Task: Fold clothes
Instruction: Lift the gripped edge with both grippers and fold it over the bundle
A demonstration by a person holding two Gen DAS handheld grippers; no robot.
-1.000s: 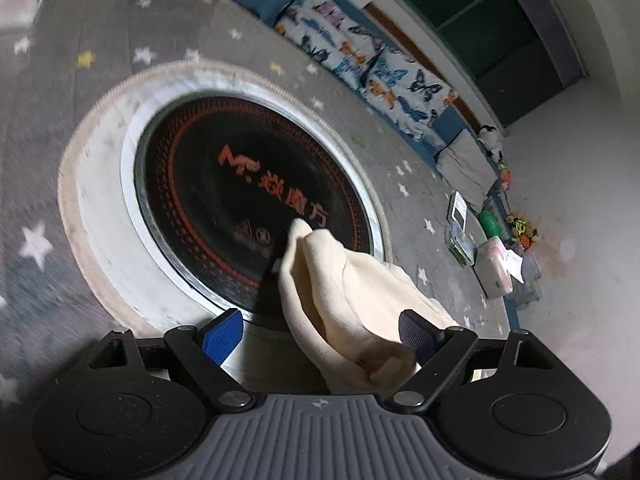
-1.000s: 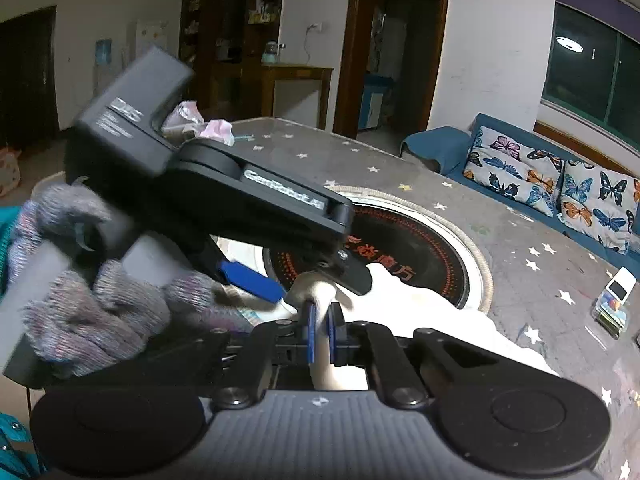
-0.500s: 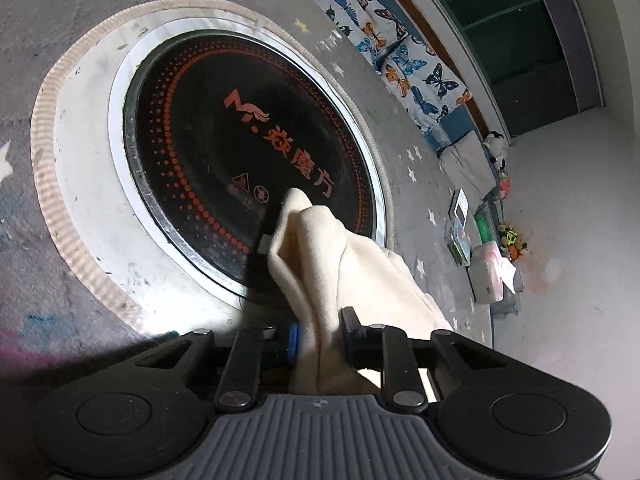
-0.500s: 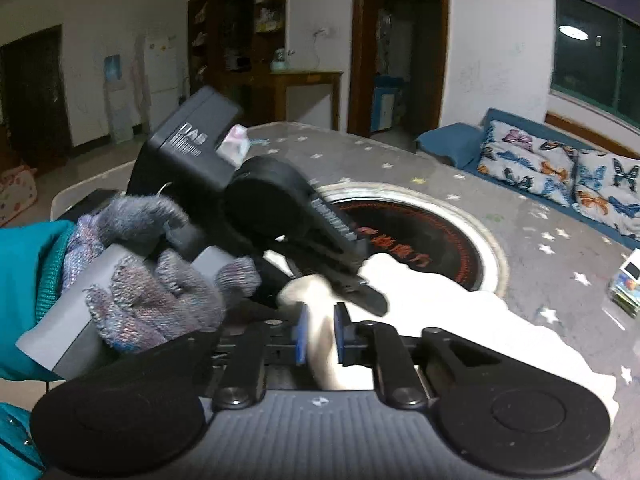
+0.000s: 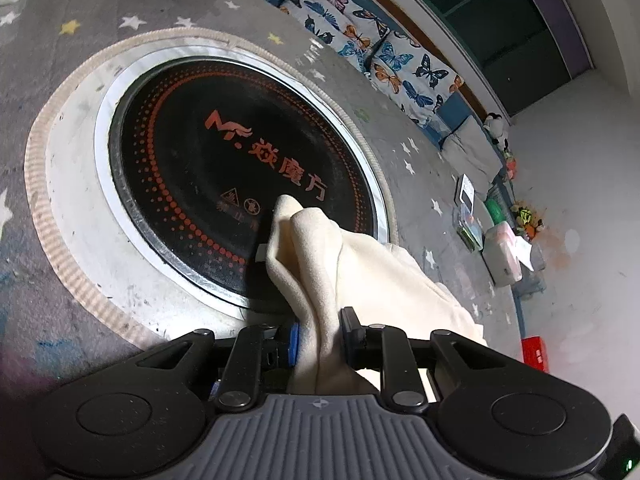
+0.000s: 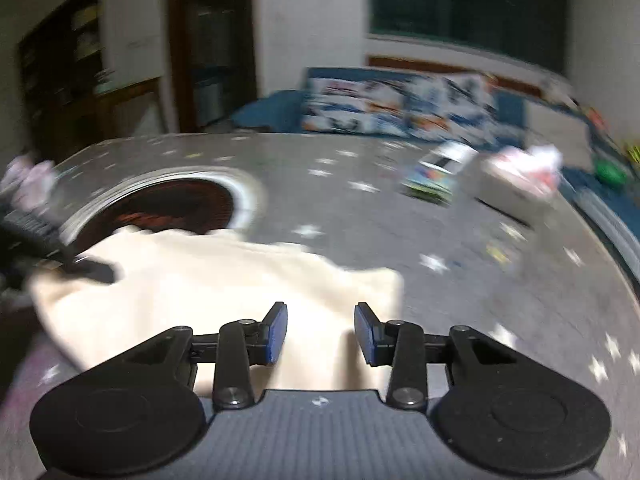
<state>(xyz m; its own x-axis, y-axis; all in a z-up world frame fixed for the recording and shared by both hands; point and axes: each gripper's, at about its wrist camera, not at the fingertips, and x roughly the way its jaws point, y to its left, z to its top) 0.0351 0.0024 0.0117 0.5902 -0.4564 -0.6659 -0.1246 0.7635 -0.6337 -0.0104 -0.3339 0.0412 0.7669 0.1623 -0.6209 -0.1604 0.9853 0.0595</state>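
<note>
A cream fleece garment [image 5: 360,276] lies bunched on the grey star-patterned table, partly over the black round cooktop [image 5: 224,168]. My left gripper [image 5: 319,338] is shut on a bunched fold of the garment. In the blurred right wrist view the garment [image 6: 208,284] spreads flat in front of my right gripper [image 6: 321,332], which is open and empty just above the cloth's near edge. The left gripper's tip [image 6: 80,266] shows at the cloth's left end.
A sofa with butterfly cushions [image 5: 372,52] runs behind the table. A card pack [image 6: 436,176] and a tissue box [image 6: 516,184] sit at the table's far right. The cooktop has a white ring [image 5: 76,200] around it.
My left gripper closed on the garment fold and holds it. My right gripper let go of the cloth, opened, and swung right, away from the left gripper.
</note>
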